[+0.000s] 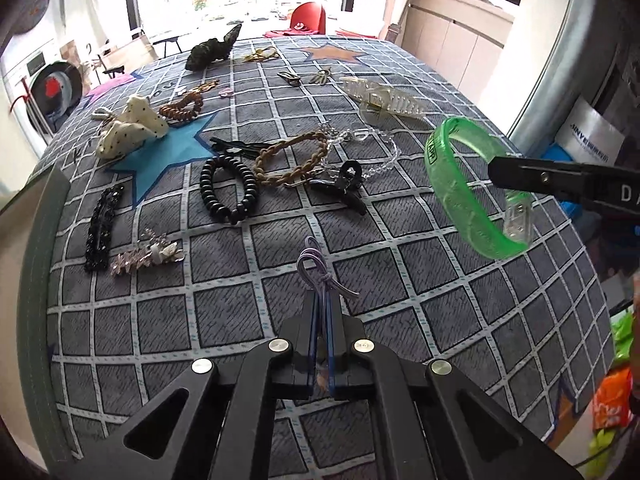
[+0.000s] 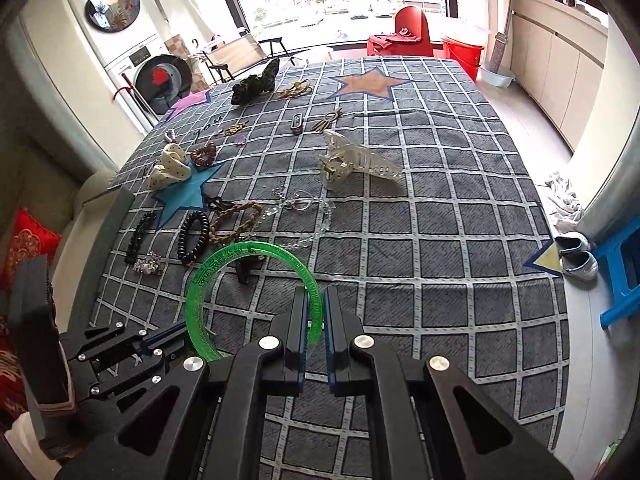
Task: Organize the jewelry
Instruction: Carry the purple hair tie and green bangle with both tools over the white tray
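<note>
Left gripper (image 1: 323,300): I have it tilted down over the near part of the grey grid-patterned cloth (image 1: 400,280), jaws closed tight on a thin purple elastic cord hair tie (image 1: 316,268), whose loops stick out past the fingertips, just above the cloth.

Right gripper (image 2: 316,312): also angled down, jaws pinched on the rim of a translucent green plastic bangle (image 2: 256,264) (held clear of the cloth, as the left view shows). In the left view it comes in from the right edge (image 1: 500,168).

Bangle versus tool: the ring arcs up and to the left from my right fingertips, toward the left gripper's body (image 2: 120,352) at the lower left of the right view.

Near items on the cloth: a black beaded clip (image 1: 100,228) and a pale crystal hair clip (image 1: 148,254) just beside it, to the left of my left gripper.

Middle: a black coil bracelet (image 1: 228,186), a tan braided cord bracelet (image 1: 290,162) touching a small black claw clip (image 1: 344,188), and a clear bead bracelet (image 1: 384,148).

Farther: a cream polka-dot fabric scrunchie (image 1: 132,128) on a blue star patch, a brown coil tie (image 1: 182,108), a large clear plastic claw clip (image 1: 384,100).

Farthest: a dark fabric bow (image 1: 214,50) near the cloth's far edge.

Containers: I can see none on the cloth.
</note>
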